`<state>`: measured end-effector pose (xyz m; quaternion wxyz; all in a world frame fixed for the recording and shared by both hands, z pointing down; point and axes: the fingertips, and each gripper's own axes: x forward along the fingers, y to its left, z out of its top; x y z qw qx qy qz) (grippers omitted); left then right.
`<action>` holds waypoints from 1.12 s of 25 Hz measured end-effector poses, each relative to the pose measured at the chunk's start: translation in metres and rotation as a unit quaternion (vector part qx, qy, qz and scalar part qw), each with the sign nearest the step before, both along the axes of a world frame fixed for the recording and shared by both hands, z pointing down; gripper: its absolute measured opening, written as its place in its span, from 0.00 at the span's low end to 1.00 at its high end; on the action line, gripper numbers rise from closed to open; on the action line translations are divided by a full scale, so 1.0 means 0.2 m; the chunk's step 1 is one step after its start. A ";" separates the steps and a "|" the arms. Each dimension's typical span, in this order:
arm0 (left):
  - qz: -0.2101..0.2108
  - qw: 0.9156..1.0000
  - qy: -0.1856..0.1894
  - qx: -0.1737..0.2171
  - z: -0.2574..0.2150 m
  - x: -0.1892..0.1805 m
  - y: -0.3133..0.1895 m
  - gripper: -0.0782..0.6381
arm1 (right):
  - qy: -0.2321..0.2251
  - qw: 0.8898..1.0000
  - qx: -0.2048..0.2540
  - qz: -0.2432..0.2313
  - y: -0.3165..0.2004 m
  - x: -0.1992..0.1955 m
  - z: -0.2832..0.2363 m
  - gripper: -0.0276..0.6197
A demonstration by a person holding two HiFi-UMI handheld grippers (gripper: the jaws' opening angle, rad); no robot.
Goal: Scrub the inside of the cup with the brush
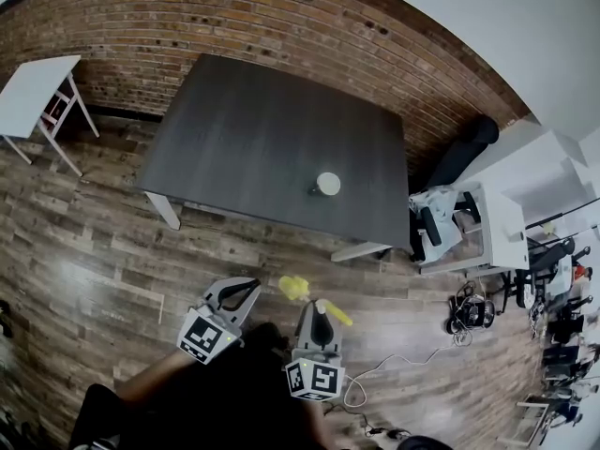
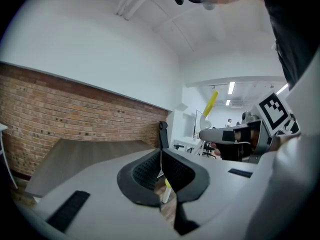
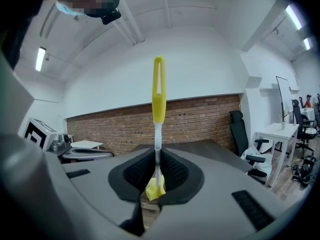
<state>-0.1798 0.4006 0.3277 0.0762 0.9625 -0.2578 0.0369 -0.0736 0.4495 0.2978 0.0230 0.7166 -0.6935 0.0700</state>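
Right tool (image 3: 158, 170): your jaws clamp the brush (image 3: 158, 96) by its stem.
Left tool (image 2: 161, 173): pressed together, empty.
Cup (image 1: 327, 184): only your head view shows it, on the worktop (image 1: 244, 148), well ahead of both tools.

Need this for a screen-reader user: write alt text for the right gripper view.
The right gripper is shut on the thin white stem of a brush, whose yellow looped handle points up and whose yellow head sits below the jaws. Behind are a dark table, a brick wall and a black office chair.
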 end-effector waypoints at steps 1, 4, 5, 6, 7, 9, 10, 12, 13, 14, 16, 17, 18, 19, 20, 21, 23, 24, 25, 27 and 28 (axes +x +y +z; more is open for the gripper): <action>0.001 1.000 -0.001 0.000 0.01 -0.02 0.00 0.16 | 0.000 1.000 -0.003 0.001 0.00 -0.02 0.01 0.12; 0.004 1.000 -0.003 -0.002 0.05 -0.05 0.00 0.16 | 0.002 1.000 -0.010 0.003 -0.01 -0.05 0.03 0.12; 0.005 1.000 -0.004 -0.005 0.06 -0.06 0.00 0.16 | 0.003 1.000 -0.012 0.004 -0.01 -0.05 0.04 0.12; 0.006 1.000 -0.005 -0.007 0.07 -0.06 -0.01 0.16 | 0.003 1.000 -0.014 0.004 -0.02 -0.04 0.04 0.12; 0.008 1.000 -0.007 -0.010 0.08 -0.05 -0.02 0.16 | 0.003 1.000 -0.014 0.004 -0.04 -0.04 0.05 0.12; 0.014 1.000 -0.008 -0.015 0.10 -0.04 -0.04 0.16 | 0.002 1.000 -0.013 0.004 -0.08 -0.02 0.06 0.12; 0.016 1.000 -0.008 -0.015 0.12 -0.03 -0.06 0.16 | 0.002 1.000 -0.013 0.005 -0.10 -0.01 0.06 0.12; 0.015 1.000 -0.008 -0.014 0.14 -0.02 -0.08 0.16 | 0.002 1.000 -0.013 0.008 -0.13 0.02 0.07 0.12; 0.014 1.000 -0.007 -0.015 0.15 -0.01 -0.10 0.16 | 0.000 1.000 -0.012 0.009 -0.15 0.04 0.08 0.12; 0.013 1.000 -0.005 -0.015 0.16 0.00 -0.12 0.16 | -0.001 1.000 -0.011 0.009 -0.17 0.05 0.09 0.12; 0.014 1.000 -0.002 -0.016 0.17 0.03 -0.16 0.16 | 0.003 1.000 -0.014 0.007 -0.22 0.09 0.10 0.12; 0.015 1.000 -0.002 -0.015 0.17 0.05 -0.19 0.16 | 0.005 1.000 -0.015 0.006 -0.25 0.11 0.11 0.12; 0.016 1.000 -0.003 -0.014 0.18 0.07 -0.21 0.16 | 0.005 1.000 -0.017 0.006 -0.28 0.13 0.11 0.12; 0.017 1.000 -0.004 -0.013 0.18 0.09 -0.24 0.16 | 0.005 1.000 -0.018 0.007 -0.31 0.16 0.11 0.12; 0.017 1.000 -0.006 -0.014 0.18 0.12 -0.28 0.16 | 0.004 1.000 -0.019 0.008 -0.35 0.19 0.12 0.12; 0.018 1.000 -0.006 -0.014 0.18 0.15 -0.31 0.16 | 0.002 1.000 -0.020 0.008 -0.38 0.22 0.12 0.12; 0.020 1.000 -0.008 -0.013 0.19 0.22 -0.39 0.16 | 0.000 1.000 -0.023 0.009 -0.46 0.29 0.11 0.12; 0.022 1.000 -0.008 -0.012 0.20 0.26 -0.43 0.16 | 0.000 1.000 -0.024 0.009 -0.50 0.33 0.12 0.12; 0.024 1.000 -0.009 -0.012 0.21 0.30 -0.47 0.16 | 0.000 1.000 -0.025 0.009 -0.54 0.37 0.12 0.12; 0.026 1.000 -0.011 -0.012 0.22 0.39 -0.54 0.16 | -0.004 1.000 -0.029 0.007 -0.63 0.45 0.13 0.12; 0.025 1.000 -0.011 -0.013 0.22 0.43 -0.59 0.16 | -0.006 1.000 -0.030 0.006 -0.67 0.50 0.13 0.12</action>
